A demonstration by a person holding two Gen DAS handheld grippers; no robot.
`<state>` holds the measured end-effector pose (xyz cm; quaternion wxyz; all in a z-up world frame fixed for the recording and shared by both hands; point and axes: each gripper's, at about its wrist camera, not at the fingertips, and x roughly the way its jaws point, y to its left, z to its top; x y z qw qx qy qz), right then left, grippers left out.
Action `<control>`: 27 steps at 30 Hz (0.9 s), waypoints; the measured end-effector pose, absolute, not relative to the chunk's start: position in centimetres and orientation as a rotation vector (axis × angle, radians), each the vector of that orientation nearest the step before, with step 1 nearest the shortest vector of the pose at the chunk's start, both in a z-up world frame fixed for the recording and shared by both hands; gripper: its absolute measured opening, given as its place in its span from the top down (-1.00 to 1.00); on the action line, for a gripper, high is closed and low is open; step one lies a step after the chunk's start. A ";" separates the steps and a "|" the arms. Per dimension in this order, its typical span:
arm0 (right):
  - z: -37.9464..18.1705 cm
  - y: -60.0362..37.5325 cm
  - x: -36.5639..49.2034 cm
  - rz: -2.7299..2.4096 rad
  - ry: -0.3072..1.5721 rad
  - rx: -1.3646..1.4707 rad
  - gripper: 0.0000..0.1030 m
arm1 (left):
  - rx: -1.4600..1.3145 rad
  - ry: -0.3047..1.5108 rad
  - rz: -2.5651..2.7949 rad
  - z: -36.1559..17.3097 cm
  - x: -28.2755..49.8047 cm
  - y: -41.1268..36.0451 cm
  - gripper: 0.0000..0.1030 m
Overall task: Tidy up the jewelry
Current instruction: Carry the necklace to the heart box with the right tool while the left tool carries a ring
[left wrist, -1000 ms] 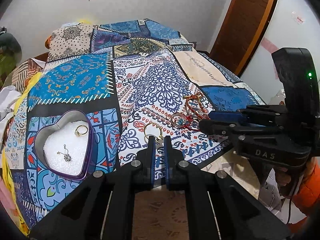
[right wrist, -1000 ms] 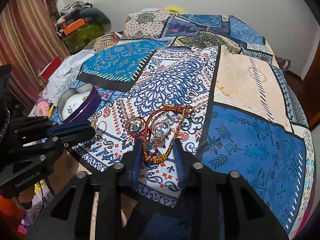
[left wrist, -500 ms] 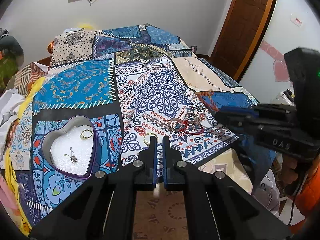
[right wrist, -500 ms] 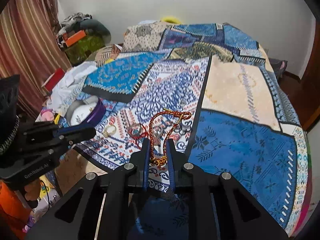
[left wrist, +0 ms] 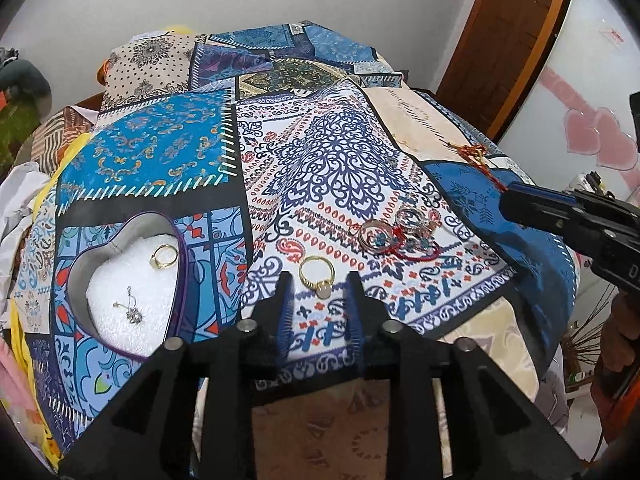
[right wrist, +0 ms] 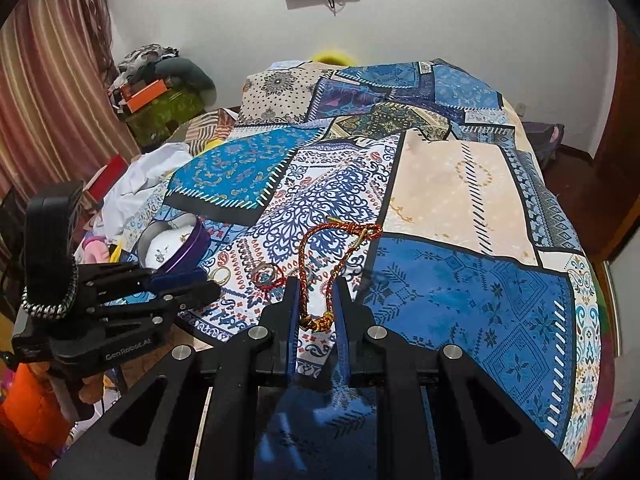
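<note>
Hovering left gripper (left wrist: 318,292), jaws apart, gold ring (left wrist: 317,275) near quilt edge (left wrist: 460,318)

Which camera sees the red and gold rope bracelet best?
The right wrist view: the bracelet loops up from between the right tool fingers, whole and close. The left wrist view catches only its far knotted end, small, past the right tool.

Our rigs were matte black plastic all over. The left gripper (left wrist: 318,282) had silver round screws along its linkage arms and ribbed blue pads lining the jaws. The right gripper (right wrist: 316,298) matched it, blue pads and silver screws too. From the right wrist view we could read white "GenRobot.AI" lettering on the left one's side, plus an orange sleeve below it.
</note>
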<state>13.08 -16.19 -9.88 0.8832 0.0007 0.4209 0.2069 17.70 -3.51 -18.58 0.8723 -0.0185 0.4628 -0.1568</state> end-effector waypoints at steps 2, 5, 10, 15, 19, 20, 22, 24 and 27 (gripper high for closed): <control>-9.9 -16.4 13.0 0.429 0.875 0.006 0.72 | -0.036 0.964 -0.326 -18.7 18.0 -3.7 0.45; -9.9 -16.5 13.0 0.430 0.872 0.011 0.72 | -0.033 0.963 -0.325 -18.9 18.5 -3.9 0.47; -9.8 -16.5 13.1 0.438 0.870 0.018 0.72 | -0.017 0.951 -0.318 -18.9 18.4 -4.0 0.65; -9.3 -15.6 13.1 0.455 0.855 0.014 0.72 | -0.016 0.932 -0.315 -18.2 17.7 -3.6 0.65; -8.6 -14.4 12.9 0.479 0.839 0.014 0.72 | -0.032 0.897 -0.300 -16.9 16.9 -2.6 0.65; -8.5 -14.0 13.0 0.487 0.835 0.014 0.72 | -0.036 0.883 -0.292 -16.4 16.6 -2.2 0.65; -8.0 -13.1 12.9 0.505 0.823 0.011 0.72 | -0.039 0.862 -0.277 -15.7 16.1 -1.5 0.65; -7.5 -12.2 12.7 0.521 0.811 0.005 0.72 | -0.042 0.835 -0.260 -14.8 15.6 -0.6 0.65; -6.9 -10.6 12.4 0.545 0.792 -0.007 0.72 | -0.047 0.798 -0.234 -13.6 14.8 0.9 0.65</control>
